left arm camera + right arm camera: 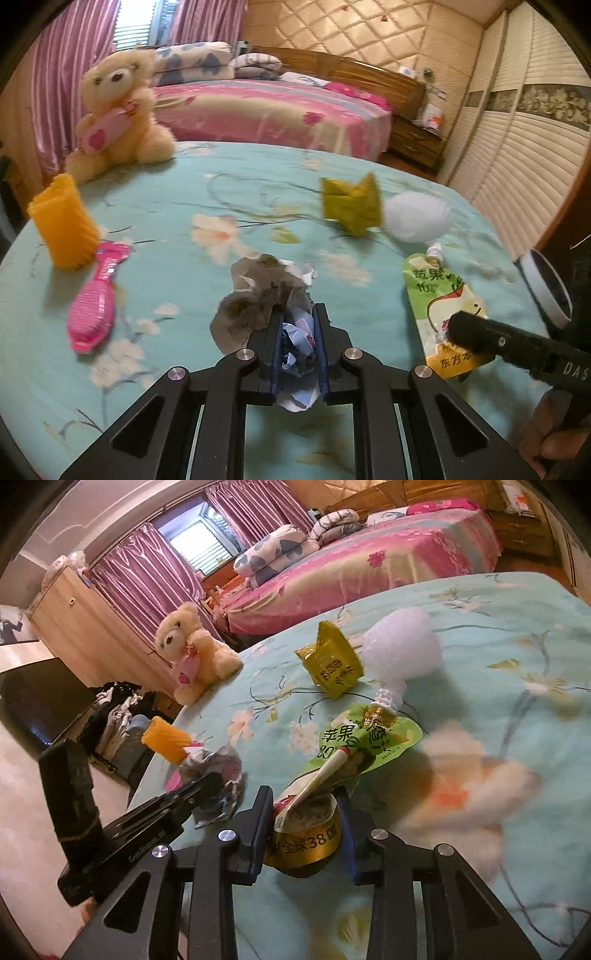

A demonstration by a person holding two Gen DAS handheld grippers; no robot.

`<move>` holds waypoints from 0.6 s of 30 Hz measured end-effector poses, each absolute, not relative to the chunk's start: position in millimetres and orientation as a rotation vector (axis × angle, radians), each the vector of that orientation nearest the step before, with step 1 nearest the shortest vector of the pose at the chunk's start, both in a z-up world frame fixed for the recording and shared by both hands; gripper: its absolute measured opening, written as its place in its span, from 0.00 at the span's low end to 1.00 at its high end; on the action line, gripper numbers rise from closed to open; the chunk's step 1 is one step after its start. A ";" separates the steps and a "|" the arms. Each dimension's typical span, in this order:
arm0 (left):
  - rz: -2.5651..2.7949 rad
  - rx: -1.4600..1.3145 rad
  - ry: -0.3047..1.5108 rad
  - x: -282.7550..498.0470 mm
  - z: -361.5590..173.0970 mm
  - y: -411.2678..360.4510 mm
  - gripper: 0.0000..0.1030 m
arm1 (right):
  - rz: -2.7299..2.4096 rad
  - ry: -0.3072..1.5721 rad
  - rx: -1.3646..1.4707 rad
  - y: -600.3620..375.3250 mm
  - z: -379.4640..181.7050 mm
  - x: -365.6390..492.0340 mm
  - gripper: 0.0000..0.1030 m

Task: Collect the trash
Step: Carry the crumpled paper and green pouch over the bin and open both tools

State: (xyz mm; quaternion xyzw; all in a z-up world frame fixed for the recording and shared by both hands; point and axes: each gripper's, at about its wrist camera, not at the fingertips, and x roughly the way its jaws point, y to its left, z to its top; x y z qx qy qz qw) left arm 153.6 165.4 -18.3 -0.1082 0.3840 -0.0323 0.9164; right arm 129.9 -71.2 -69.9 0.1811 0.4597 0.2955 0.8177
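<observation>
I read the left gripper (298,325) as clamped on a crumpled paper wad (258,295), grey and white with blue scraps squeezed between the two pads; the bulk of the wad bulges out ahead of the fingertips over the teal floral bedspread (184,192). The right gripper (306,812) is clamped on the bottom end of a green fruit-puree pouch (365,738), gold-printed base pinched between its pads, white spout (388,696) pointing away from me. Taking the pouch as landmark: the wad sits to its left, well apart, in the left wrist view; just beyond the spout lies a white fluffy ball (417,218), and touching that ball's left side is a yellow-green crumpled wrapper (351,206). Far left of the pouch a pink hairbrush (94,306) lies flat, with an orange ribbed cup (62,225) upright just behind its handle end. Further back on that side a cream teddy bear (118,110) sits upright at the bedspread's edge.
</observation>
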 end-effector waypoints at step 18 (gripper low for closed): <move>-0.302 -0.155 0.804 150.7 -7.2 56.7 0.13 | 0.432 0.905 0.412 -186.6 -67.0 92.6 0.32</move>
